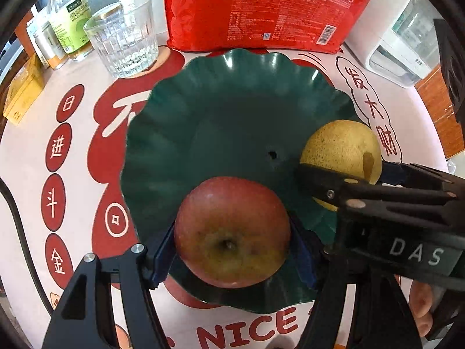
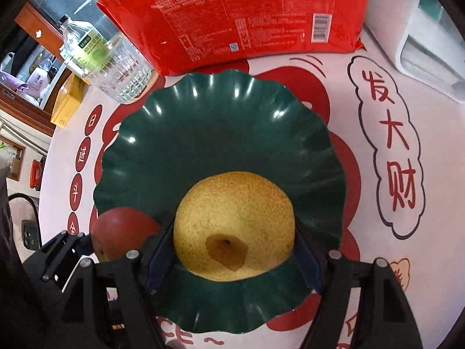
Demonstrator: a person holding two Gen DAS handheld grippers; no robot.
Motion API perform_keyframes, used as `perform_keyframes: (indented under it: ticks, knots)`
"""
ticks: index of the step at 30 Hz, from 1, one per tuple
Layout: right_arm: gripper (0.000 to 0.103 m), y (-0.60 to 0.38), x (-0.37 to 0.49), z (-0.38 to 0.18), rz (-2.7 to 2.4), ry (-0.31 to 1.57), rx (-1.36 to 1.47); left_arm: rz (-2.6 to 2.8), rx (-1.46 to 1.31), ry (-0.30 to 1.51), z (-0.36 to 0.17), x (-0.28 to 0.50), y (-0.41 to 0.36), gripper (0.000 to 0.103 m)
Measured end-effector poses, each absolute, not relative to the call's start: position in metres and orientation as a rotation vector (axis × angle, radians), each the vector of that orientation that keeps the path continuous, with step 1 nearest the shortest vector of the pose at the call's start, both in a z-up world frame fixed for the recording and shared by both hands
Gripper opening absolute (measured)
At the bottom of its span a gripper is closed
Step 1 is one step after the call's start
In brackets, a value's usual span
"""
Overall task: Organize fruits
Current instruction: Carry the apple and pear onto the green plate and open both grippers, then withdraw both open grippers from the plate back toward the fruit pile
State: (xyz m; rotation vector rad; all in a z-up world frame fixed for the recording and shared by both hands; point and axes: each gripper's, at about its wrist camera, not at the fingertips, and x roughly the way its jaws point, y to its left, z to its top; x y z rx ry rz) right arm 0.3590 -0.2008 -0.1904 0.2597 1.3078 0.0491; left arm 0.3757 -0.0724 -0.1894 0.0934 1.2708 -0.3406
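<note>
A red apple (image 1: 232, 232) rests stem end up on the front part of a dark green scalloped plate (image 1: 218, 116). It sits between the blue pads of my left gripper (image 1: 232, 224), whose jaws stand wide at its sides without a clear squeeze. A yellow pear (image 2: 232, 218) is low over the same plate (image 2: 203, 131), and my right gripper (image 2: 235, 226) is shut on it with both pads against its flanks. In the left wrist view the pear (image 1: 340, 145) and right gripper (image 1: 354, 174) are at the plate's right edge. The apple (image 2: 122, 229) lies left of the pear.
A red plastic bag (image 1: 261, 8) lies just behind the plate. A ribbed glass (image 1: 125, 37), a bottle (image 1: 69, 20) and a yellow box (image 1: 23, 93) stand at the back left. A white appliance (image 1: 401, 52) is at the back right. The round table has a red-and-white printed cover.
</note>
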Motion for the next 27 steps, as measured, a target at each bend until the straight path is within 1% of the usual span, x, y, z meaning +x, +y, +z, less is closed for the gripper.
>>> perform_keyframes:
  ticks: [1,2,3,7,13,20,27]
  knots:
    - [0.076,-0.201,0.359,-0.19,0.049,1.306,0.259,-0.342,0.094,1.259,-0.187,0.374,-0.073,0.081]
    - [0.076,-0.202,0.359,-0.19,0.05,1.304,0.259,-0.345,0.09,1.255,-0.184,0.374,-0.072,0.093]
    - [0.076,-0.202,0.358,-0.19,0.055,1.299,0.262,-0.347,0.081,1.249,-0.181,0.374,-0.071,0.098]
    - [0.078,-0.203,0.355,-0.186,0.065,1.298,0.286,-0.346,0.062,1.248,-0.171,0.37,-0.069,0.098]
    - [0.082,-0.208,0.343,-0.165,0.083,1.265,0.317,-0.34,0.082,1.234,-0.156,0.355,-0.065,0.098]
    - [0.082,-0.211,0.319,-0.129,0.116,1.203,0.346,-0.366,0.08,1.198,-0.124,0.321,-0.057,0.098]
    - [0.082,-0.201,0.281,-0.097,0.135,1.139,0.31,-0.342,0.128,1.141,-0.092,0.272,-0.048,0.098]
